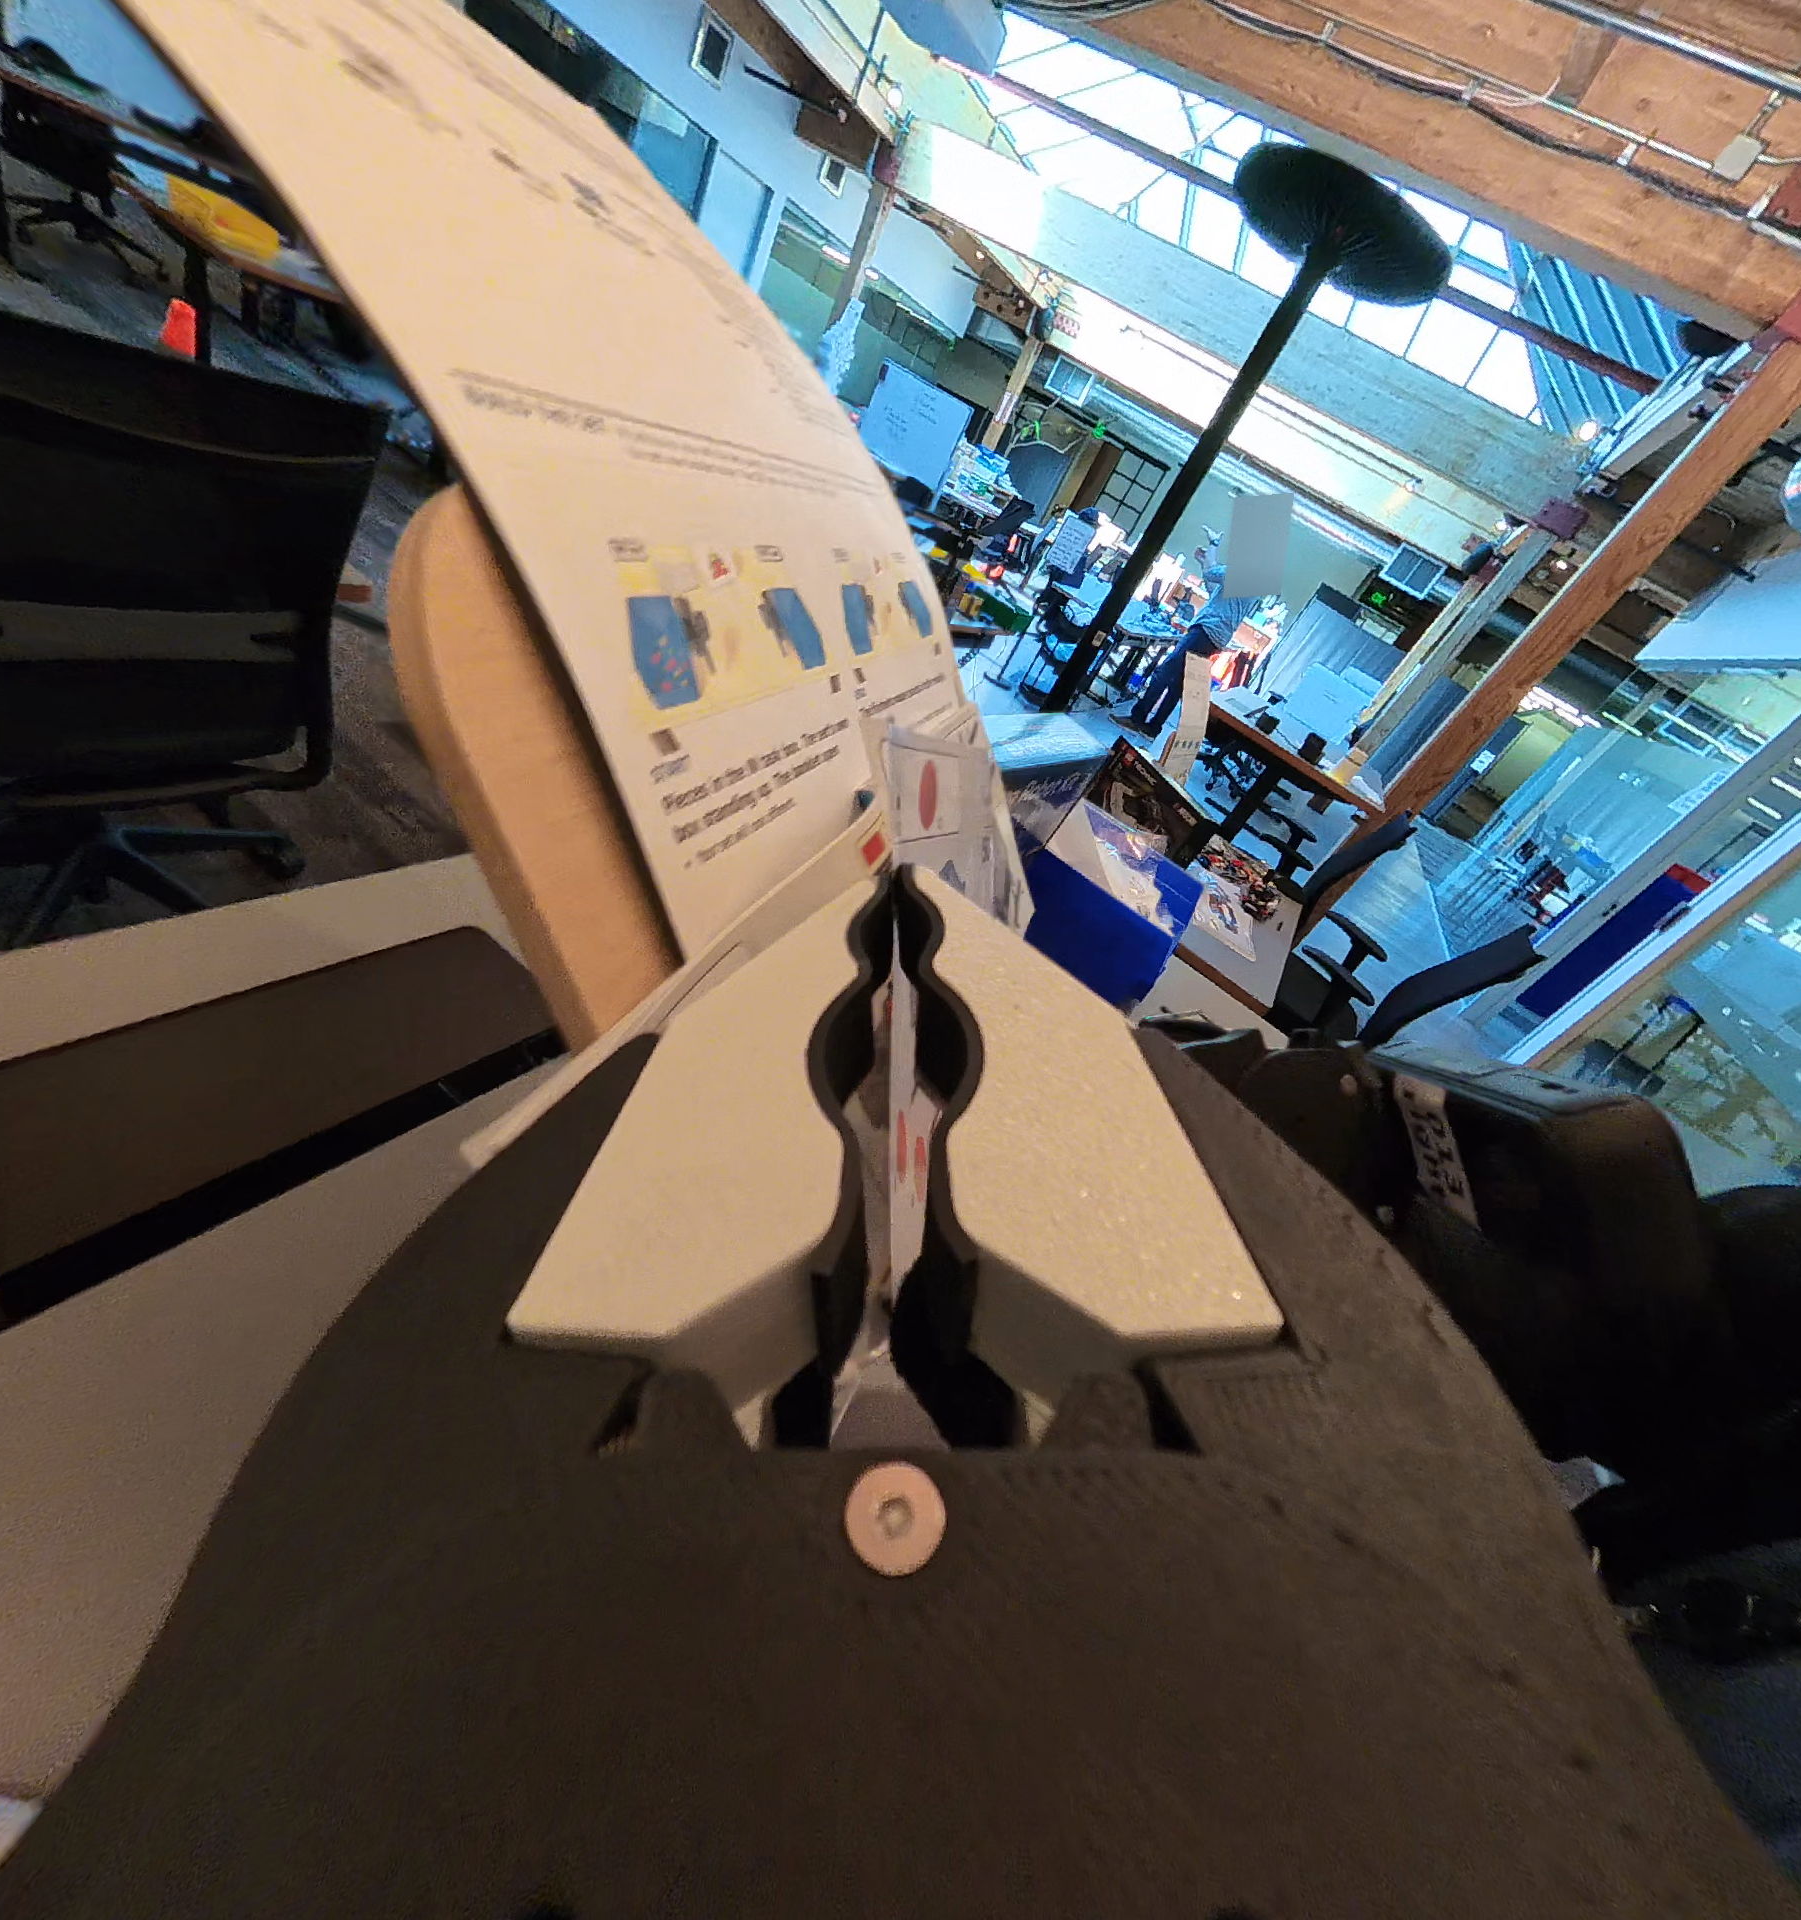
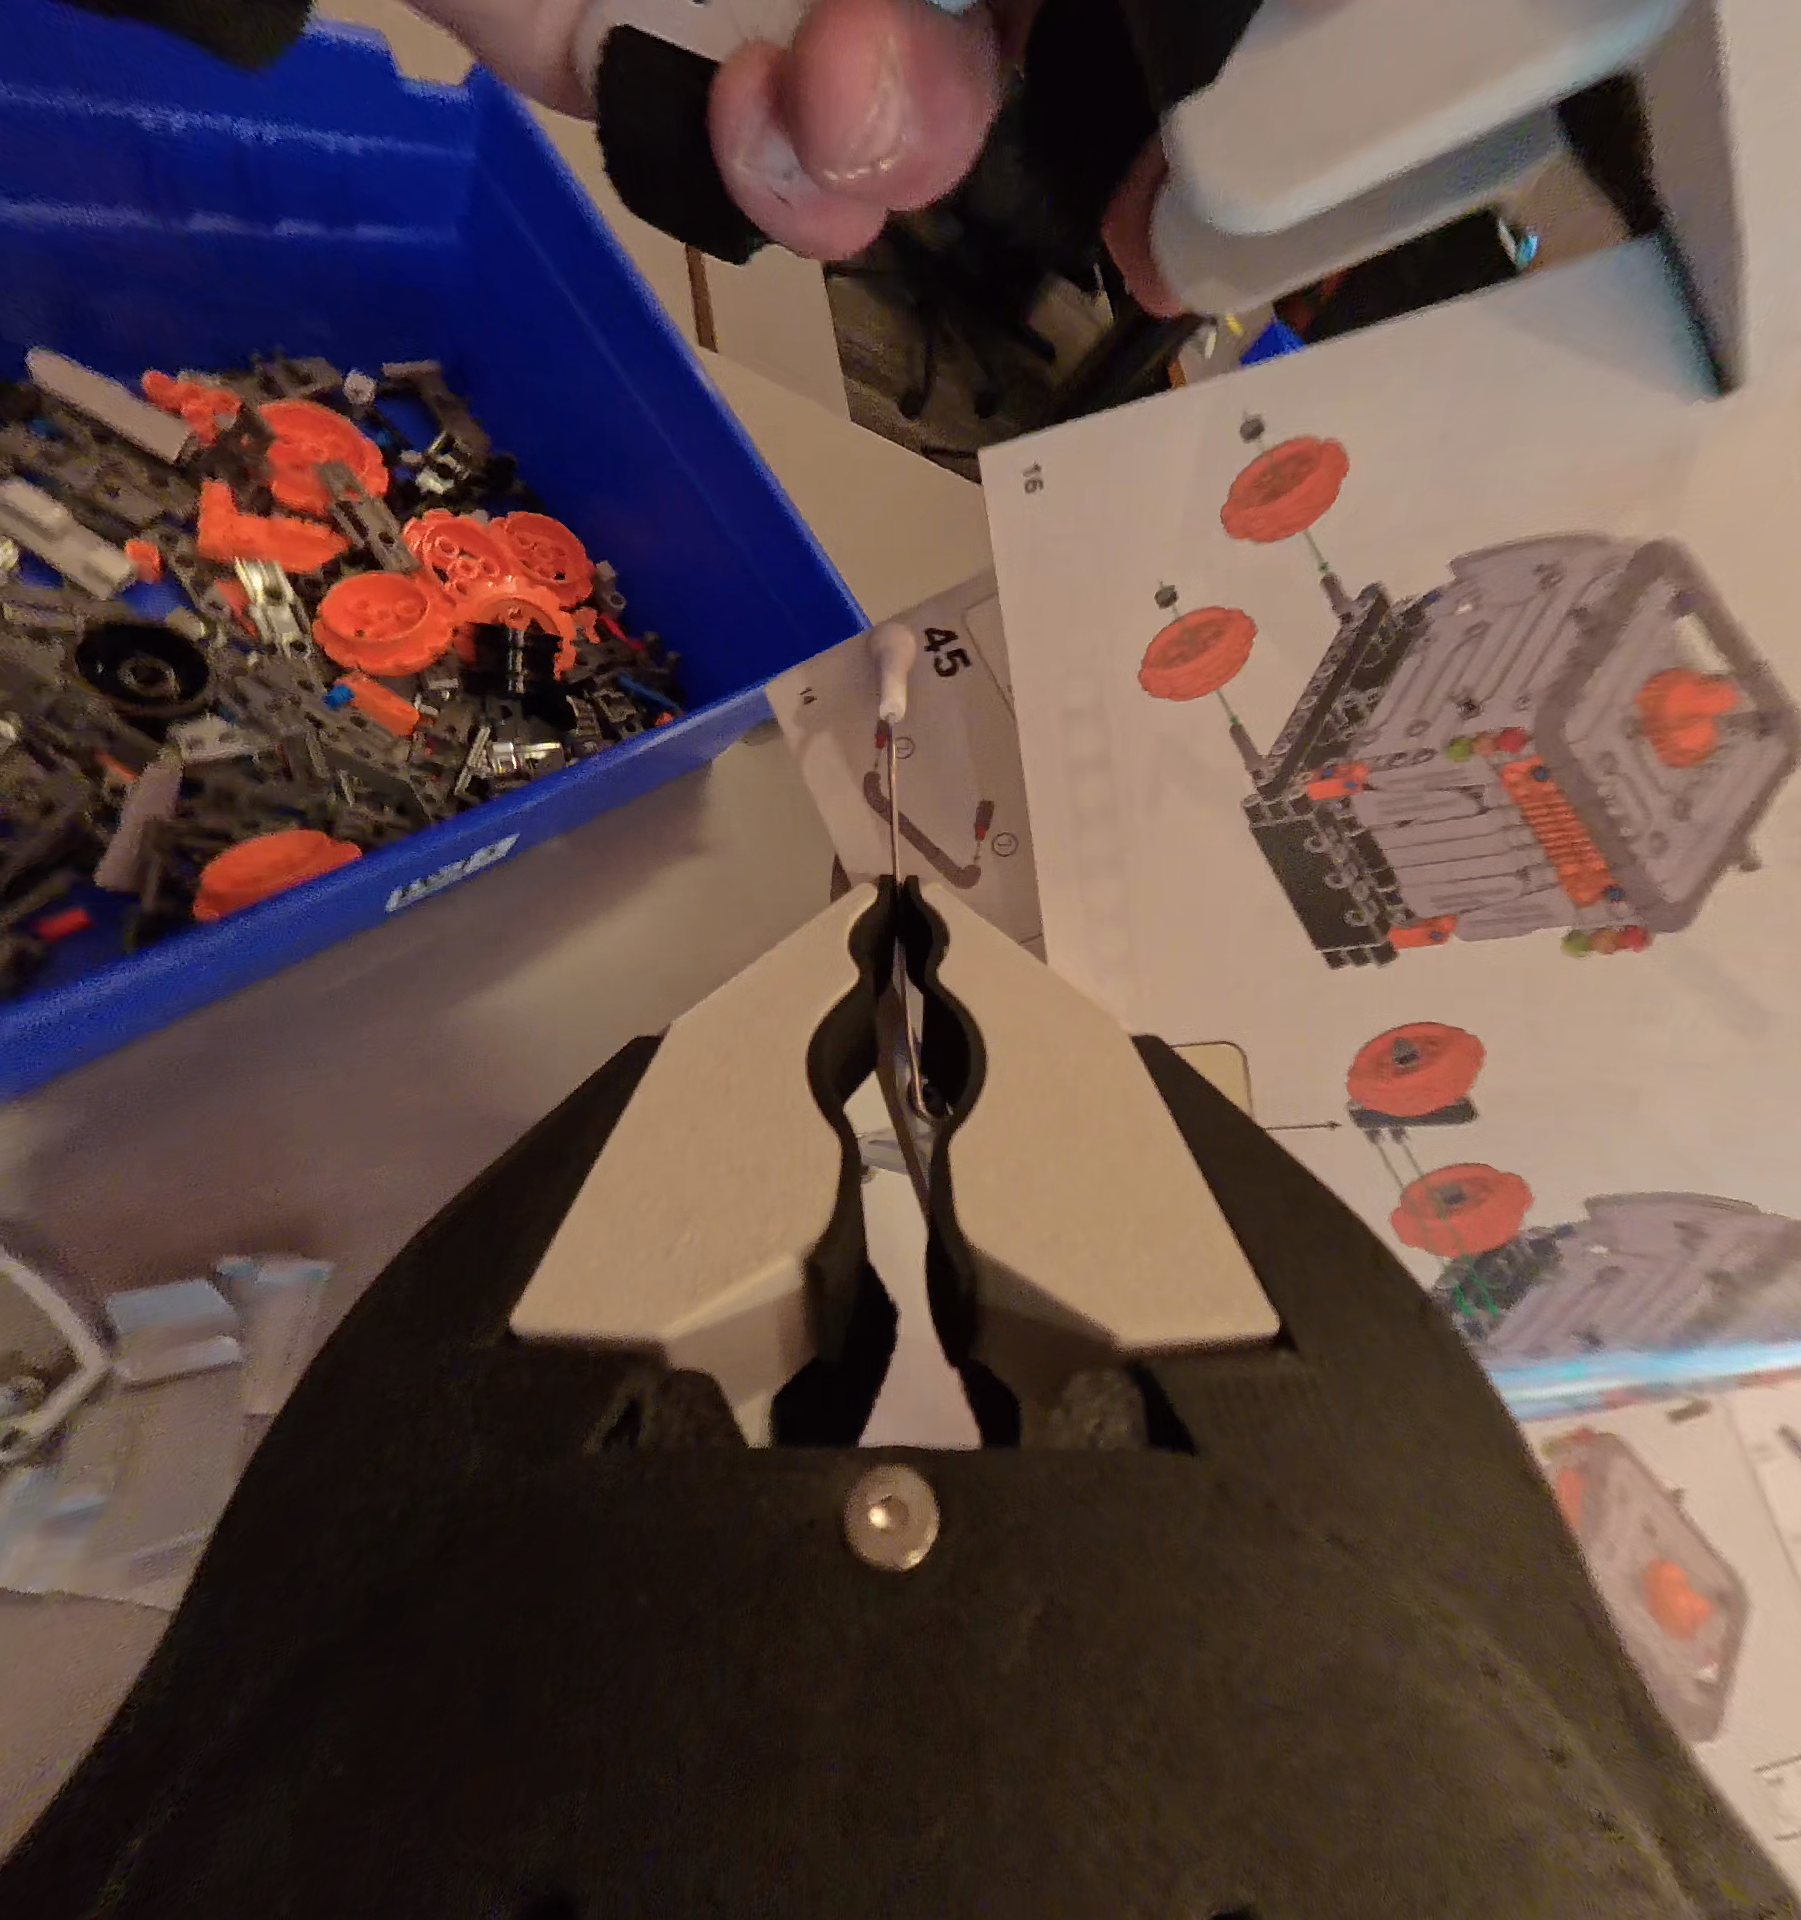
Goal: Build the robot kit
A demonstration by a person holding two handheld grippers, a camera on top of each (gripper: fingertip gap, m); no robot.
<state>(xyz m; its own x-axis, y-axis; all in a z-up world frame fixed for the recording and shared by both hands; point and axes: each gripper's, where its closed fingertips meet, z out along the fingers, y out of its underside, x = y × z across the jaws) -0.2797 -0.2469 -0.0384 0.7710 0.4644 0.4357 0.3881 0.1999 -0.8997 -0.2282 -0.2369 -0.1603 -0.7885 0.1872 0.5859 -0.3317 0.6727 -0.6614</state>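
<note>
Left gripper (image 1: 894,904) clenched on the edge of thin printed pages, a booklet page (image 1: 911,1164) with red dots running between the jaws and poking out past the tips. Right gripper (image 2: 898,891) clamped on another thin sheet edge, seen edge-on as a pale line rising from the tips; it sits just beside the open instruction booklet (image 2: 1395,727) on the table. Blue bin (image 2: 584,312) of orange and grey building parts lies left of it, near but apart. A thumb (image 2: 854,114) and the other tool hang above the booklet. Judgement: with paper pinched this close to the edge, a good job means steady grip at the tips and moving both tools together, so the sheet bends, not tears. A curved printed sheet (image 1: 584,416) fills much of the left wrist view and hides the table behind. Hard to tell whether one page or several sit in either jaw, or whether both grip the same booklet. Clear wrappers (image 2: 96,1403) at lower left are blurred; contents unreadable. Far workshop background too small to sort.
</note>
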